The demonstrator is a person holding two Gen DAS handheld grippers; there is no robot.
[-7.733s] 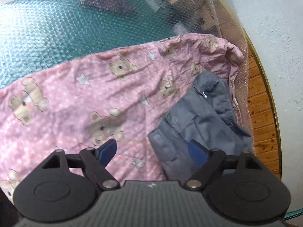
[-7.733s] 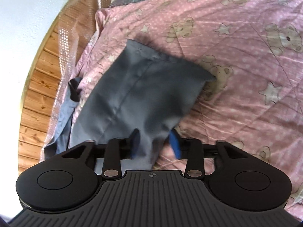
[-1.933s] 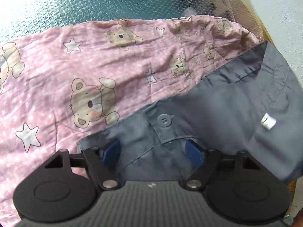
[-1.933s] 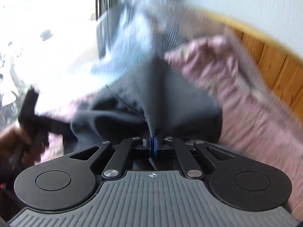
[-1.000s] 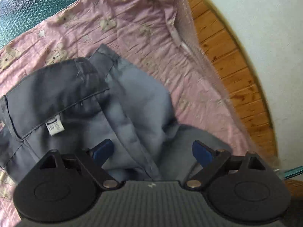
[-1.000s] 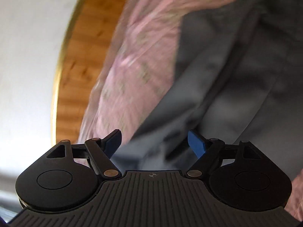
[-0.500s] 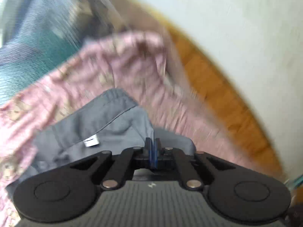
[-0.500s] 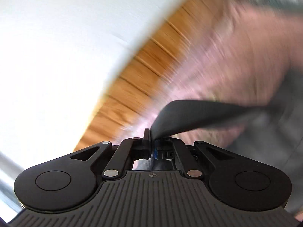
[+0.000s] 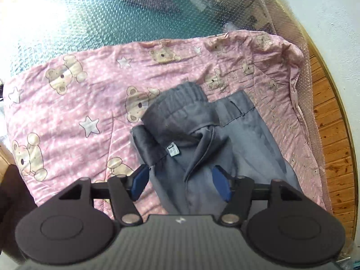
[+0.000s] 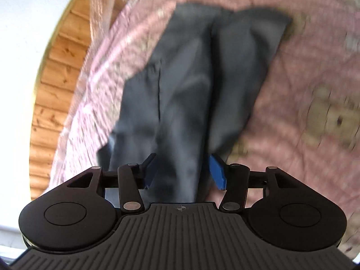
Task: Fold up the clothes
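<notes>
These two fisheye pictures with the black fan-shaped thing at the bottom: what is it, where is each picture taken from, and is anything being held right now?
The black shape is a handheld gripper; a person holds one in each hand, and a camera on each looks forward along its two blue-padded fingers. One picture is from the left gripper, the other, blurred, from the right gripper. Both look down at grey trousers lying crumpled on a pink quilt with teddy bears and stars. A white size label shows at the trousers' waistband. Green bubble wrap lies beyond the quilt, and a wooden floor shows at the edge. Both pairs of fingers stand apart with grey cloth between them, not clamped, so nothing is held.
</notes>
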